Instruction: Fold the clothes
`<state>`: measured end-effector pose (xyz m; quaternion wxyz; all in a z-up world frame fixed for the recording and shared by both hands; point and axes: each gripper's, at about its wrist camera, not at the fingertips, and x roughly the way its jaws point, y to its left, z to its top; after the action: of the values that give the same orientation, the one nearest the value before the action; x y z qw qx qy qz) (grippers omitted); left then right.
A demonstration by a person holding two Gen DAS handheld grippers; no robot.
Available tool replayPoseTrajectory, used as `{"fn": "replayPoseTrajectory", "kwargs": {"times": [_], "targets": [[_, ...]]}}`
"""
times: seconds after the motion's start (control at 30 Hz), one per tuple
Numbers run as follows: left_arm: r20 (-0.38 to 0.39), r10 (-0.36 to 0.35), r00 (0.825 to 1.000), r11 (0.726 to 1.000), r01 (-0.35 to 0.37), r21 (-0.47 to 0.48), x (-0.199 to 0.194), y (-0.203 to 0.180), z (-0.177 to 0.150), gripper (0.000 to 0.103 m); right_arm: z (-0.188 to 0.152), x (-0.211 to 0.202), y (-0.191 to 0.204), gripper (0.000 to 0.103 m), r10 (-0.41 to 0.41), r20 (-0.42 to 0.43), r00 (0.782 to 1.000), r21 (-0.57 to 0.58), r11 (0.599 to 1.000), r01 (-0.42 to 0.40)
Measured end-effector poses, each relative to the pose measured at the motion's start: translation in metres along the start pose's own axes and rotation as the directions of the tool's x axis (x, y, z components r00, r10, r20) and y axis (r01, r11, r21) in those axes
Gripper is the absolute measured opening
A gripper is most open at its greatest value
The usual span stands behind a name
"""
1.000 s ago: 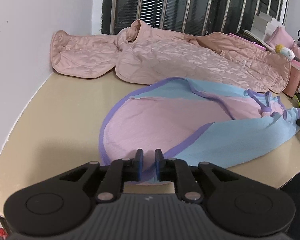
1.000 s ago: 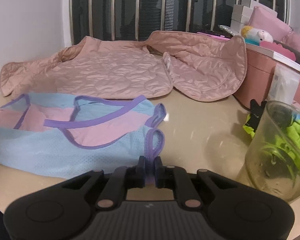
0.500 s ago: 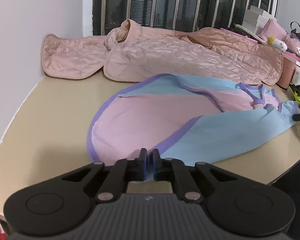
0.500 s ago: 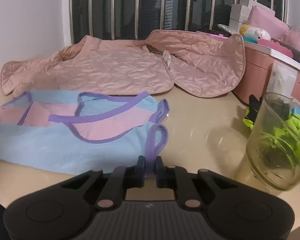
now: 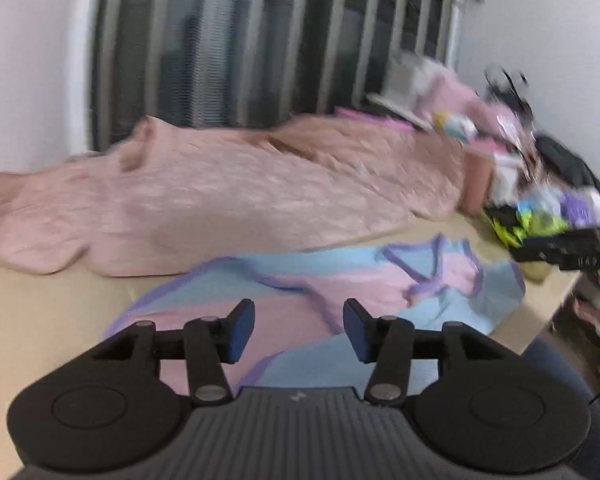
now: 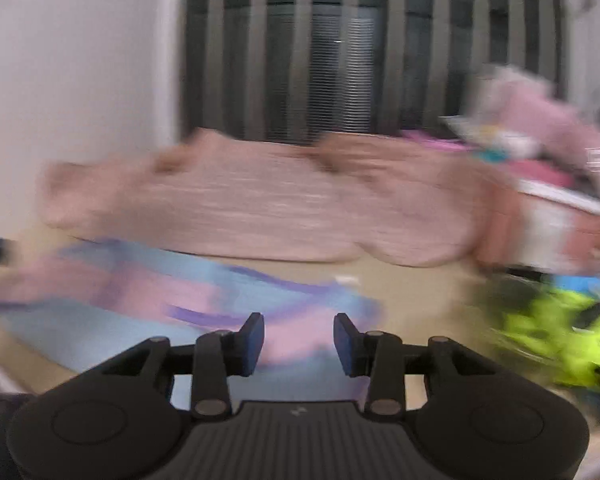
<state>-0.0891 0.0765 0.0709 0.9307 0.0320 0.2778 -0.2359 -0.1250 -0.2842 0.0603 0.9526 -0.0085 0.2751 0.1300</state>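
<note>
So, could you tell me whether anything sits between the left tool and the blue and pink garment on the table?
Nothing visible does: the left tool, jaws opening and empty, looks straight onto the blue and pink garment.

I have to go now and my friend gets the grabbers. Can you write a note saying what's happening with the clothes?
Left gripper: jaws opening, nothing between them.
Right gripper: jaws opening, nothing between them.
The blue and pink top lies partly folded on the table, free of both grippers.
The pink quilted jacket lies spread out behind it, unfolded.
Left to do: finish the top, then probably fold the jacket.
</note>
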Motion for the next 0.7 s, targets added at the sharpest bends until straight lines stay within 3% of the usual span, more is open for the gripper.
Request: {"fn": "replayPoseTrajectory", "kwargs": {"times": [0.07,0.13,0.2,0.23,0.3,0.33,0.43,0.6,0.63,0.67,0.7], "targets": [[-0.059,0.015,0.998,0.998,-0.011,0.065,0.028,-0.011,0.0,0.05,0.002,0.029,0.007,0.037,0.099,-0.059,0.993,0.009,0.995,-0.099],[-0.106,0.04,0.994,0.99,-0.025,0.142,0.045,-0.018,-0.003,0.05,0.001,0.058,0.012,0.037,0.147,-0.135,0.98,0.007,0.989,-0.147],[-0.105,0.034,0.994,0.984,-0.015,0.178,0.049,-0.021,-0.01,0.048,-0.002,0.07,0.012,0.035,0.158,-0.159,0.974,0.021,0.987,-0.157],[-0.108,0.029,0.994,0.987,-0.011,0.158,0.049,-0.018,-0.012,0.032,-0.004,0.074,0.012,0.034,0.16,-0.166,0.973,0.03,0.987,-0.158],[-0.113,0.018,0.993,0.993,-0.004,0.118,0.05,-0.014,-0.016,0.001,-0.006,0.082,0.011,0.005,0.164,-0.179,0.97,0.047,0.986,-0.158],[-0.116,0.012,0.993,0.995,-0.001,0.098,0.051,-0.011,-0.018,0.0,-0.008,0.084,0.011,0.004,0.161,-0.18,0.97,0.059,0.987,-0.152],[-0.113,0.007,0.994,0.999,-0.002,0.045,0.051,-0.006,-0.023,0.0,-0.008,0.08,0.013,0.003,0.142,-0.145,0.979,0.064,0.989,-0.134],[-0.143,0.029,0.989,0.999,-0.024,0.035,0.054,-0.006,-0.02,0.003,-0.01,0.086,0.02,0.007,0.092,-0.172,0.981,0.006,0.996,-0.092],[-0.146,0.035,0.989,0.999,-0.03,0.037,0.054,-0.006,-0.018,0.012,-0.007,0.084,0.021,0.009,0.087,-0.17,0.982,-0.009,0.996,-0.09],[-0.13,0.047,0.99,0.998,-0.043,0.04,0.05,-0.006,-0.013,0.018,-0.003,0.08,0.023,0.018,0.082,-0.164,0.983,-0.022,0.996,-0.087],[-0.108,0.045,0.993,0.999,-0.042,0.03,0.047,-0.004,-0.006,0.04,0.002,0.075,0.022,0.03,0.087,-0.142,0.986,-0.024,0.996,-0.091]]}}
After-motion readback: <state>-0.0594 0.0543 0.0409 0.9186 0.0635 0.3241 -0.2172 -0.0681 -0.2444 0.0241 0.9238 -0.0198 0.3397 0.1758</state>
